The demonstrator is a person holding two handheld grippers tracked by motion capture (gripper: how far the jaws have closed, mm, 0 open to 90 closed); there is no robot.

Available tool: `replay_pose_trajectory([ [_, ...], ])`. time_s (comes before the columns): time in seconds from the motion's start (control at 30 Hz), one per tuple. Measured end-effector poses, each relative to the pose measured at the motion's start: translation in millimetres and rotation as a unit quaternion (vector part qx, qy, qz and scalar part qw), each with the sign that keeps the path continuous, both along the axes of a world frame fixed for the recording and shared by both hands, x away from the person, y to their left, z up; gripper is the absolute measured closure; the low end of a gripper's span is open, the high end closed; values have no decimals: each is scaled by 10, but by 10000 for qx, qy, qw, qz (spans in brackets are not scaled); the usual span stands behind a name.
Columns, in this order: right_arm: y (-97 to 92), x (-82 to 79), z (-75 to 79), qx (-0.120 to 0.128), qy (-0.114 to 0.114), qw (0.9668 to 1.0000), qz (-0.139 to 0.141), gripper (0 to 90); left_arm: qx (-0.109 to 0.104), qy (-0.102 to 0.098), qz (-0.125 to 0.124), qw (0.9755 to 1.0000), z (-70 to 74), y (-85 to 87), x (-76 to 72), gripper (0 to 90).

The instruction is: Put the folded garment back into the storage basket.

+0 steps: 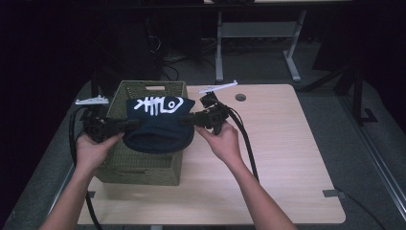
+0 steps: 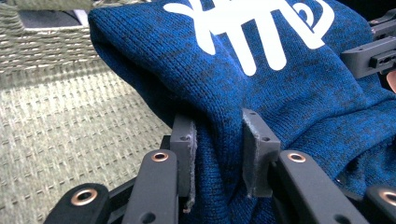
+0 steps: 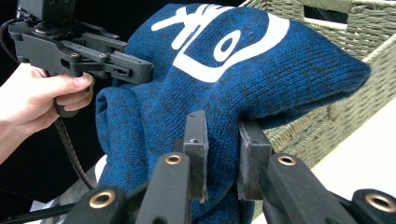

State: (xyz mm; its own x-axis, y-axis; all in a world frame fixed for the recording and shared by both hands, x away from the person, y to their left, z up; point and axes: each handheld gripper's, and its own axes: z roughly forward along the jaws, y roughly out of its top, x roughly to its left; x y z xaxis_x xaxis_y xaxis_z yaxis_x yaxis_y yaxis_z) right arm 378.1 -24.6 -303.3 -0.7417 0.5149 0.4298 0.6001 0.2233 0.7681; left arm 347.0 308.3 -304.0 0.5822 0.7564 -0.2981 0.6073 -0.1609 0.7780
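A folded dark blue knit garment with a white fish-bone print hangs over the woven olive basket, held up from both sides. My left gripper is shut on its left edge; in the left gripper view the blue knit is bunched between the pads. My right gripper is shut on the right edge, and the right gripper view has the cloth pinched between its pads. The left gripper grips the far side there, in a hand.
The basket stands at the left of a light wooden table, its woven inside visible below the garment. The basket wall lies just right of the right gripper. Cables trail from both grippers. Desk legs and dark floor lie beyond the table.
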Motion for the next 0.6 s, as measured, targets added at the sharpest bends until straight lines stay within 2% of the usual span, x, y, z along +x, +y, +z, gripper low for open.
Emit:
replay_pose_trajectory([
  [0.6,375,73,-156,-57,21,9999,100,762,93,66,222,9997,-108,323,-21,689],
])
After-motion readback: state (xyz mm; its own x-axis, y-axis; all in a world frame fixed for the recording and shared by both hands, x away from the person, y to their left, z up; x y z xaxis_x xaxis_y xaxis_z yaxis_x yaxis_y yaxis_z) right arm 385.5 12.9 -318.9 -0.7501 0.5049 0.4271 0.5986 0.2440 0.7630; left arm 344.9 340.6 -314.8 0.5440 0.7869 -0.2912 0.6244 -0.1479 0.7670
